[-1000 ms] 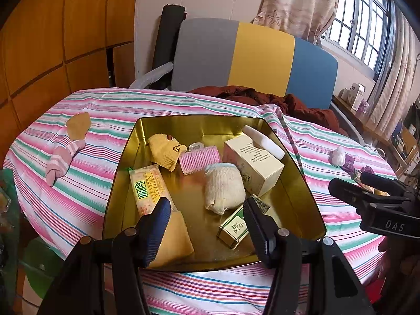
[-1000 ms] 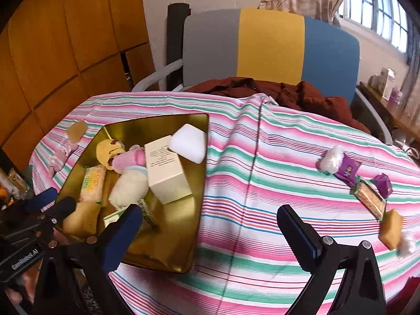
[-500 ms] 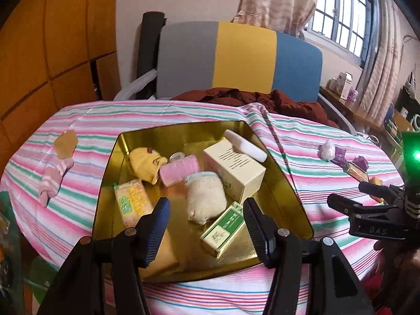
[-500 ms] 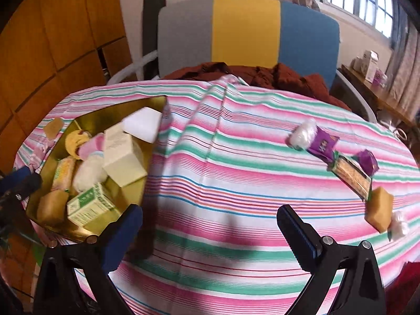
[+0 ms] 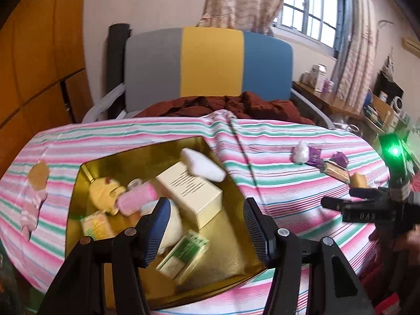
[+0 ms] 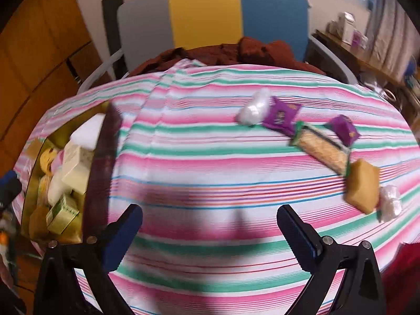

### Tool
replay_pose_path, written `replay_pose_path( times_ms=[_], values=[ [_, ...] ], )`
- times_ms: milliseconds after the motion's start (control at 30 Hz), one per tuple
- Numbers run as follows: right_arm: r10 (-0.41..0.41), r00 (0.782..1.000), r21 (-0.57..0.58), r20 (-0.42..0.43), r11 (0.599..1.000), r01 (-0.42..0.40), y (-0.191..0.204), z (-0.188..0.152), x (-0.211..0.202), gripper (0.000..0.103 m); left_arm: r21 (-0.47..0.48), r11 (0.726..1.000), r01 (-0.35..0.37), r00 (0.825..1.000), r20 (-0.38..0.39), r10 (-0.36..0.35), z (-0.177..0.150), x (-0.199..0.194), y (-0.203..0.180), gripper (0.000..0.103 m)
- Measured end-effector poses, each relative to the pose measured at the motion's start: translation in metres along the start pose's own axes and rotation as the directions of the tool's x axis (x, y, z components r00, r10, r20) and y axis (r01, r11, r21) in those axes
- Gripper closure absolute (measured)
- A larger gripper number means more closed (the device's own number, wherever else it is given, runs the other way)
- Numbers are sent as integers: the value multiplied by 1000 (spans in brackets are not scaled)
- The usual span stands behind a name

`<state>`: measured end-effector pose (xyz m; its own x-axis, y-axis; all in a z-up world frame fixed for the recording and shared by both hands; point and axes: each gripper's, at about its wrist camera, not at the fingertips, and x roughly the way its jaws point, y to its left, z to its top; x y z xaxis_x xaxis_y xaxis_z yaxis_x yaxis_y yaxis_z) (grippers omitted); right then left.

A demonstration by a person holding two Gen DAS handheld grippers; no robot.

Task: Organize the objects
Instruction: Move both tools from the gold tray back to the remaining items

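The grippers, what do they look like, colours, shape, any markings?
Both are black plastic frames with silver bolts and two flat fingers faced with ribbed blue pads. In the left view, the right gripper carries faint white lettering, too blurred to read, and a glowing green light.

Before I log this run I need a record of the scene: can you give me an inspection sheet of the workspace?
Surface: round table under a striped tablecloth, creased toward the far edge.
Job's things: gold tray holding a cream box, green box, pink roller, yellow plush and more; still loose are a white wad, two purple packets, cracker pack, tan block.
Clutter: sock left of the tray.
Grippers: left gripper open over the tray; right gripper open over bare cloth.
Cables: nothing seen.
Surroundings: tricolour chair with brown cloth, window, side shelf.
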<state>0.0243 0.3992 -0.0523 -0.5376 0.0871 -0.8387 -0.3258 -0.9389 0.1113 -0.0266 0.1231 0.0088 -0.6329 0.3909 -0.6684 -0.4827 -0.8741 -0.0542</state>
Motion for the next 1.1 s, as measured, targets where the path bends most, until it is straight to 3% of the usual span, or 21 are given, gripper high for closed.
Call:
replay_pose_path(
  times_ms=[200,367,433,533,667,800,1100],
  values=[
    [-123,992,90,20,989,120,-71,23,-3,0,58,995,78,997,-28,-77,14,16,-33,45],
    [-189,981,229,48,958,174,-131,33,-3,0,97,987,128,990,-65,-122,16,31,-63,45],
    [-191,979,327,66,931,160,-153,31,-5,0,90,985,149,985,-98,-140,18,42,-74,45],
    [-128,989,457,68,886,84,-180,24,-5,0,88,981,172,979,-127,-161,22,58,-90,45],
    [-102,993,509,67,859,54,-191,20,-4,0,68,976,209,967,-161,-196,25,76,-106,45],
    [-90,992,504,83,863,36,-189,20,-6,0,50,970,239,953,-204,-225,32,97,-120,45],
    [-53,993,492,103,871,-5,-186,22,-7,0,68,963,260,945,-222,-239,61,145,-152,48]
  ],
)
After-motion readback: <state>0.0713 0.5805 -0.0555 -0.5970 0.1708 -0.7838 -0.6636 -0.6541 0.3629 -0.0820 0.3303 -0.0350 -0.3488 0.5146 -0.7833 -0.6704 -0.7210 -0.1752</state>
